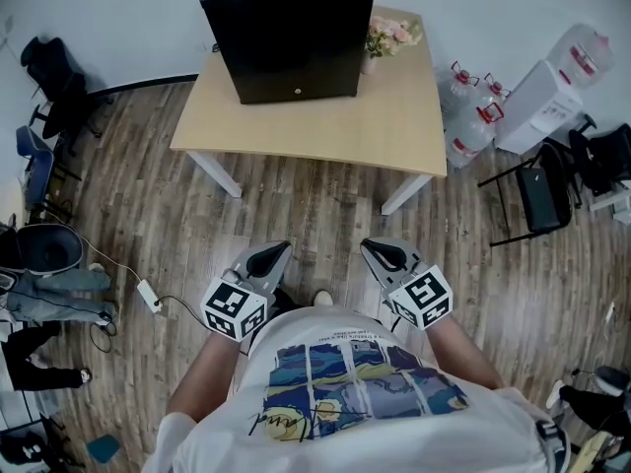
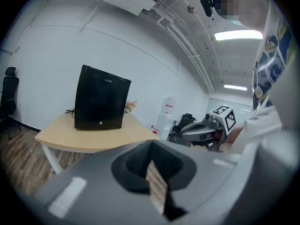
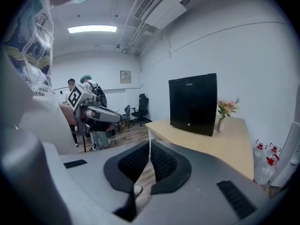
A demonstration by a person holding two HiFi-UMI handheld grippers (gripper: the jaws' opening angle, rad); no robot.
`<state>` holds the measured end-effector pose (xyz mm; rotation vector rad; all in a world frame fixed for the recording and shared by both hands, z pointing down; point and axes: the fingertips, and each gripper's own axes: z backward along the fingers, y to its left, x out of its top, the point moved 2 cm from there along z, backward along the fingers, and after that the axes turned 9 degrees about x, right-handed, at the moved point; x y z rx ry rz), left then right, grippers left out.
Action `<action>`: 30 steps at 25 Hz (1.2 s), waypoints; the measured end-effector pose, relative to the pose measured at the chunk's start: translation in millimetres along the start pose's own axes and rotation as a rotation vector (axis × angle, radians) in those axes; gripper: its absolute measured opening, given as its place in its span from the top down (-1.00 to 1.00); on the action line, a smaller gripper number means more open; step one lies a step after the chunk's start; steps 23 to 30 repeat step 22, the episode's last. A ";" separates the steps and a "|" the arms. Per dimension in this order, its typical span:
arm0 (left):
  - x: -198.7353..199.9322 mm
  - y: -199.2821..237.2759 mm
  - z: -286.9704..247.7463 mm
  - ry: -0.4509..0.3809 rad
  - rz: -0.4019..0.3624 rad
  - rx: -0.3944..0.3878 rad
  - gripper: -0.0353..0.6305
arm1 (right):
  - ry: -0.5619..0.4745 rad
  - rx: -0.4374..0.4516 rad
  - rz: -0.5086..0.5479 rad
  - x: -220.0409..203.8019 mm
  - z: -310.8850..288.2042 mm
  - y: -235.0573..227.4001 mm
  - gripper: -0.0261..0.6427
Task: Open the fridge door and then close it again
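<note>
Fridge [image 1: 291, 33]: door shut, on the counter [image 1: 394, 126]. Flower vase [image 1: 380, 39] stands just right of the fridge; water bottles [image 1: 468, 116] farther right. Left tool [image 1: 268, 258] and right tool [image 1: 383, 254]: jaws together, empty, well short of the fridge.

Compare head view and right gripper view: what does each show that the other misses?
Head view only: power strip on the floor, folding chair right of the table. Right gripper view only: ceiling light, wall frame. Both: closed fridge on the table, flowers, water bottles.
</note>
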<state>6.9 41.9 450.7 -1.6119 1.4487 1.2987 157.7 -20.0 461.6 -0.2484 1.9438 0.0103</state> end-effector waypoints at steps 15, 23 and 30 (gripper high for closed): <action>-4.9 -7.3 1.1 0.008 -0.007 -0.014 0.87 | -0.003 -0.003 -0.004 -5.4 4.0 5.1 0.86; -4.0 -8.8 1.2 0.013 -0.009 -0.015 0.87 | -0.001 0.000 -0.003 -4.7 4.5 4.6 0.86; -4.0 -8.8 1.2 0.013 -0.009 -0.015 0.87 | -0.001 0.000 -0.003 -4.7 4.5 4.6 0.86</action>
